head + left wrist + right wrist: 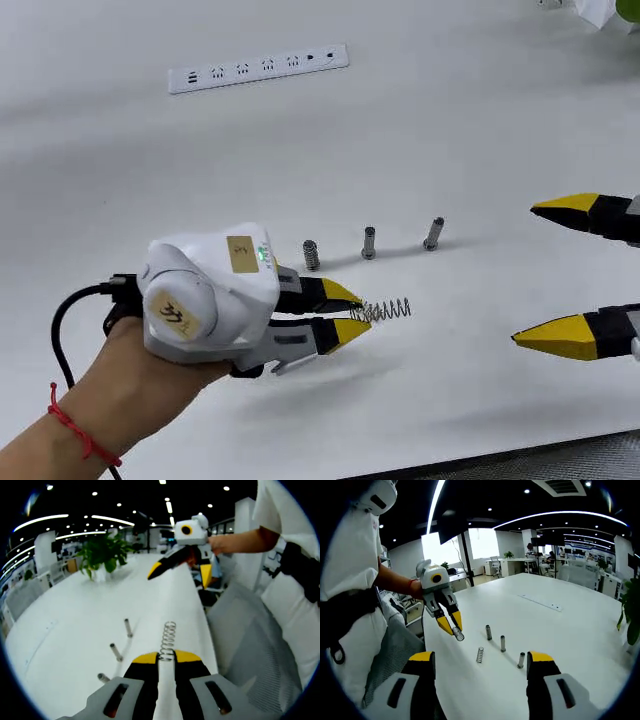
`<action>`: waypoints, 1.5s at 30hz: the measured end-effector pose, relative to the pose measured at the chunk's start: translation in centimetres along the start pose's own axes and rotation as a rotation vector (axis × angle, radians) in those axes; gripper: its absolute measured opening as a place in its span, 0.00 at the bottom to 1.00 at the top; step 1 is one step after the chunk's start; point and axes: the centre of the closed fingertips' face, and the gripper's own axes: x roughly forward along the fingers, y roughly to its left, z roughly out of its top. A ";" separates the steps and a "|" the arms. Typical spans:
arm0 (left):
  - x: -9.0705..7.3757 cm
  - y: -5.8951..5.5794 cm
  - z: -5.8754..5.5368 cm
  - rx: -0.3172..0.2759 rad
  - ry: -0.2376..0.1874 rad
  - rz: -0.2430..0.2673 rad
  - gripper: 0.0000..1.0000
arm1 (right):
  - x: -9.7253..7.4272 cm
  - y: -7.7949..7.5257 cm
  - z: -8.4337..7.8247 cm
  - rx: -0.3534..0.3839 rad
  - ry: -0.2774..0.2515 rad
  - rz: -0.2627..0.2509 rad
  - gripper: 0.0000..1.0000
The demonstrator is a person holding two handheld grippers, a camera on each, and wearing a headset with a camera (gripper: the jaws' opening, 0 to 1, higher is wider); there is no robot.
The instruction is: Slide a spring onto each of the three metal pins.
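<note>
- Left hand-held gripper [345,312] is nearest, held from behind by a hand [130,370] with a red cord [80,435] round the wrist. Its jaws point to the right, low over the worktop [200,160]. They are closed on one end of a spring [168,637], which sticks straight out ahead of the tips.
- Right hand-held gripper [523,273] comes in from the right edge with its jaws spread wide and nothing between them. Its tips face the left one and are well apart from it.
- Three pins stand upright in a row on the worktop, beyond the left tips. The left pin [309,245] carries a second spring [312,261]. The middle pin [369,242] and the right pin [433,233] are bare.
- Three springs in all: one gripped, one on a pin, and a third spring [479,654] lying flat on the worktop near the row.
- One power strip [258,68] lies at the far side.
</note>
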 end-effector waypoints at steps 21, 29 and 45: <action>-2.2 0.8 5.9 -0.163 -0.302 0.058 0.11 | 3.7 1.9 6.7 0.344 -0.321 0.035 0.29; -2.3 0.9 6.9 -0.192 -0.352 0.057 0.11 | 4.2 2.5 7.6 0.400 -0.374 0.049 0.22; -2.2 0.5 7.5 -0.201 -0.373 0.046 0.11 | 4.0 2.8 8.0 0.412 -0.384 0.049 0.13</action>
